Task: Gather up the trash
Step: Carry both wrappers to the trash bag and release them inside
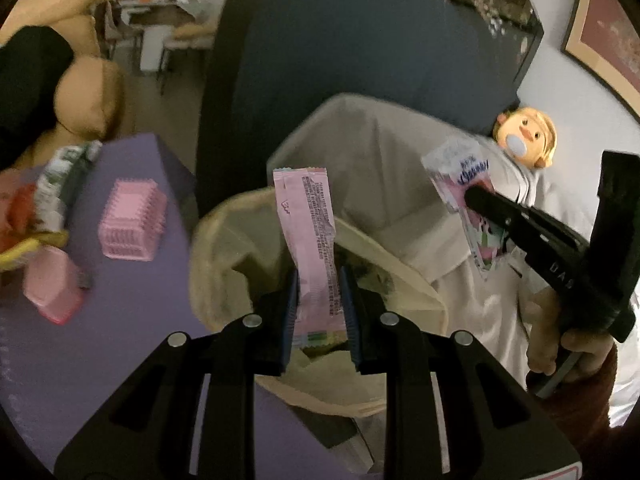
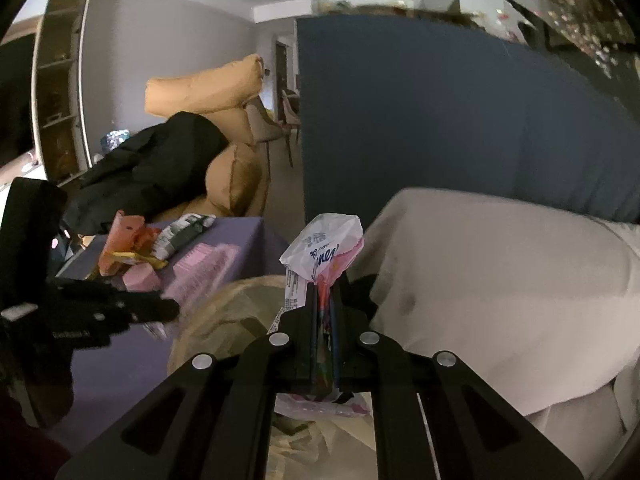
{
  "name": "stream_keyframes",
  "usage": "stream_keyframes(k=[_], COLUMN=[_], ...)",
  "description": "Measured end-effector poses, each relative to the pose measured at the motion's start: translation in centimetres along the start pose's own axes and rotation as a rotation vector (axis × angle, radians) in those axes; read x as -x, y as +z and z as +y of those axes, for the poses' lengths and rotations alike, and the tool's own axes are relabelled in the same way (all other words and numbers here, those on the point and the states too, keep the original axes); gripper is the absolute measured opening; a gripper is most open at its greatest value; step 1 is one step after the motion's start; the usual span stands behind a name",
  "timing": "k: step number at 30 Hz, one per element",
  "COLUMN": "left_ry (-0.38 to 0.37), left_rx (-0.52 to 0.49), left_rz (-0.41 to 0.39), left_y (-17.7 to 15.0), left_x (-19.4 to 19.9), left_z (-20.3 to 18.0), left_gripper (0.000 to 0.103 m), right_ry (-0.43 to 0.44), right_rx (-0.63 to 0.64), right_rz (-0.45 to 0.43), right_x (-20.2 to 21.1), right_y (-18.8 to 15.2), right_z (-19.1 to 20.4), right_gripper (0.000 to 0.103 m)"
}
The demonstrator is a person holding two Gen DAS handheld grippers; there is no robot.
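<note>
Open bag mouth (image 1: 224,248) between cluttered purple table (image 1: 120,320) and sofa arm (image 1: 380,152).

A home living room: tan sofa cushions (image 2: 224,92), framed pictures (image 1: 604,36), dining chairs (image 2: 286,116).

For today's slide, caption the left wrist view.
Left gripper holds a pink wrapper above the cream bag.

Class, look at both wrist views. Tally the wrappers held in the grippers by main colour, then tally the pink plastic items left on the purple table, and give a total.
Pink wrapper, in the left gripper: 1
White and pink wrapper, in the right gripper: 1
Pink ridged basket: 1
Pink box: 1
Total: 4
</note>
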State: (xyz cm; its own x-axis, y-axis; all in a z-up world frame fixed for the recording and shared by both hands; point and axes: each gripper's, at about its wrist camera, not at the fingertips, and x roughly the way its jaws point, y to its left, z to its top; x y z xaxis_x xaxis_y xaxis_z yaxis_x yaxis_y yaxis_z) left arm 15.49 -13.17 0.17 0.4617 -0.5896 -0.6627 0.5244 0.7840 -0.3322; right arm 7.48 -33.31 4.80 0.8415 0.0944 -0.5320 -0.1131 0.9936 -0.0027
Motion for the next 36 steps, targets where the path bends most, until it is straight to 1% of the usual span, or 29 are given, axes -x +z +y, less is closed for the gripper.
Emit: stream_keyframes(k=[4, 6, 13, 14, 15, 16, 17, 18, 20, 23, 26, 30, 33, 36], left_ry=[0.001, 0.005, 0.014, 0.012, 0.007, 0.002, 0.000, 0.004, 0.018, 0.019, 0.048, 0.111, 0.143, 0.158], left_rx=[0.004, 0.004, 0.000, 0.000, 0.003, 0.005, 0.009, 0.011, 0.012, 0.026, 0.042, 0.055, 0.085, 0.111], left_rz=[0.078, 0.104, 0.127, 0.127, 0.129, 0.129, 0.126, 0.122, 0.103, 0.074, 0.044, 0.019, 0.013, 0.012], left_y=[-0.6, -0.9, -1.3, -1.3, -1.4, -1.4, -1.3, -1.3, -1.4, -1.4, -1.6, -2.5, -3.3, -4.0], left_x=[-2.8, -3.8, -5.0, -5.1, -5.1, -5.1, -5.0, -4.9, -4.2, -2.7, -0.7, 1.9, 3.2, 4.1], left_z=[-0.2, -0.2, 0.0, 0.0, 0.1, 0.0, 0.1, 0.1, 0.4, 1.2, 2.6, 5.0, 6.7, 8.1], left_gripper=[0.021, 0.021, 0.021, 0.023, 0.029, 0.032, 0.038, 0.041, 0.041, 0.042, 0.044, 0.045, 0.045, 0.045], right_ry=[-0.004, -0.014, -0.027, -0.028, -0.027, -0.026, -0.024, -0.022, -0.015, -0.004, 0.015, 0.037, 0.047, 0.053], right_rx=[-0.018, -0.020, -0.041, -0.044, -0.046, -0.046, -0.047, -0.048, -0.047, -0.041, -0.034, -0.024, -0.018, -0.017], right_rz=[0.026, 0.035, 0.056, 0.058, 0.059, 0.060, 0.061, 0.062, 0.066, 0.077, 0.097, 0.124, 0.146, 0.168], right_x=[-1.3, -1.7, -2.3, -2.3, -2.4, -2.4, -2.5, -2.6, -2.9, -3.4, -4.3, -5.6, -6.7, -7.7], right_y=[-0.5, -0.7, -1.3, -1.3, -1.3, -1.3, -1.3, -1.3, -1.4, -1.6, -1.9, -2.2, -2.4, -2.5], right_z=[-0.6, -0.8, -1.5, -1.6, -1.6, -1.5, -1.5, -1.4, -1.2, -0.6, 0.2, 1.4, 2.2, 2.8], right_gripper=[0.007, 0.007, 0.007, 0.007, 0.007, 0.007, 0.007, 0.007, 0.007, 0.007, 0.007, 0.007, 0.007, 0.007])
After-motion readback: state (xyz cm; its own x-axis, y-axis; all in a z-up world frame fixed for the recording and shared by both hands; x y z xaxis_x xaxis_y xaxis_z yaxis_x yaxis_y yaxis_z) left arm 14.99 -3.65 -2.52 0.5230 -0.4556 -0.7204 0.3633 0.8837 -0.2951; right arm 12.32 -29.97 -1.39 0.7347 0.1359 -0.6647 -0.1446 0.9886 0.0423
